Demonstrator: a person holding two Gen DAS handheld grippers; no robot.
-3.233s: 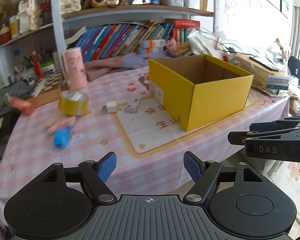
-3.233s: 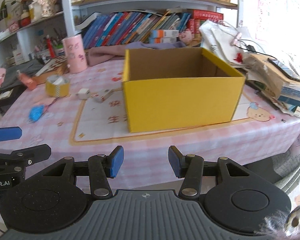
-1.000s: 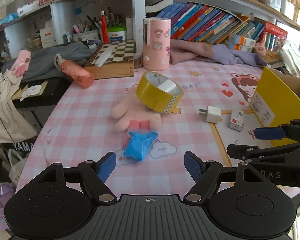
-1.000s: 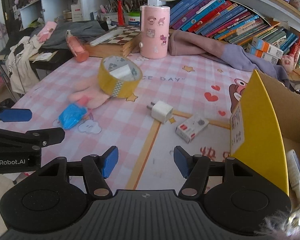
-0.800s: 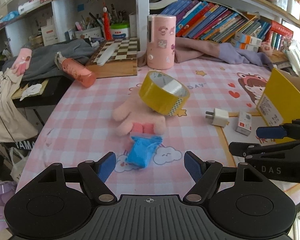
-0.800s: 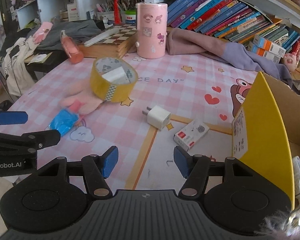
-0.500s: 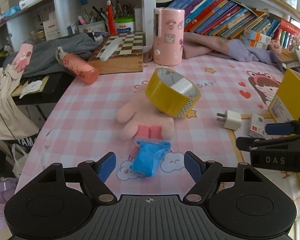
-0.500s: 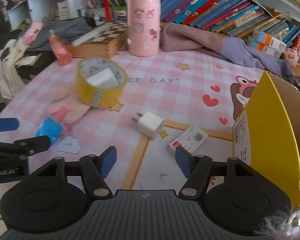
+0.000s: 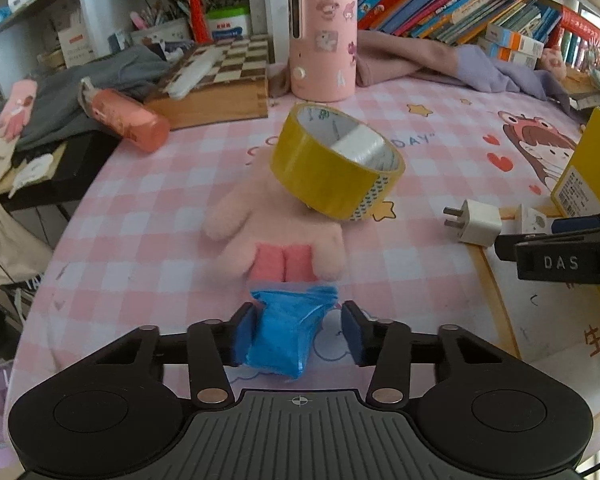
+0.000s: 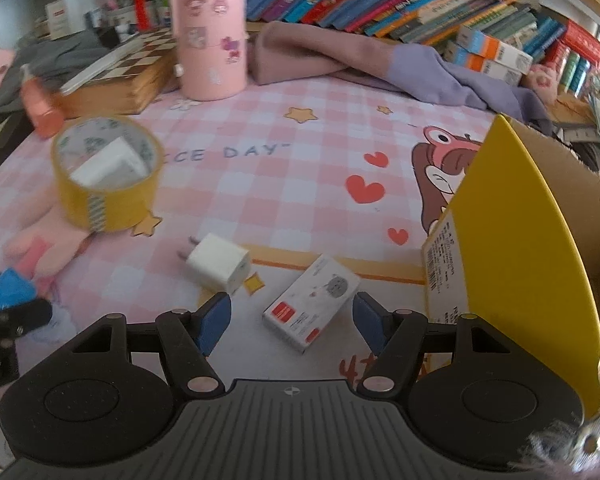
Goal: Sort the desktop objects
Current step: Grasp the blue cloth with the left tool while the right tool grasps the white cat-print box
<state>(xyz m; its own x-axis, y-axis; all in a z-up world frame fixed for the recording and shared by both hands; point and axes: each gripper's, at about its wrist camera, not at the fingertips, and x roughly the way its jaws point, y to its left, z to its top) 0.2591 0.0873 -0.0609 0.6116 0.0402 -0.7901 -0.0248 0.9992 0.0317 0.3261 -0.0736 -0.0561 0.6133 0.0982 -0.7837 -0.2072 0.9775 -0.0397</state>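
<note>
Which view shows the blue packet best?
The left wrist view: the blue packet lies whole and centred between the left gripper jaws, which have just been closing, just below the pink glove. The right wrist view shows only a blurred corner at its left edge.

Home study: crammed bookshelves [image 9: 460, 4], pink cartoon tablecloth [image 9: 160, 216].
</note>
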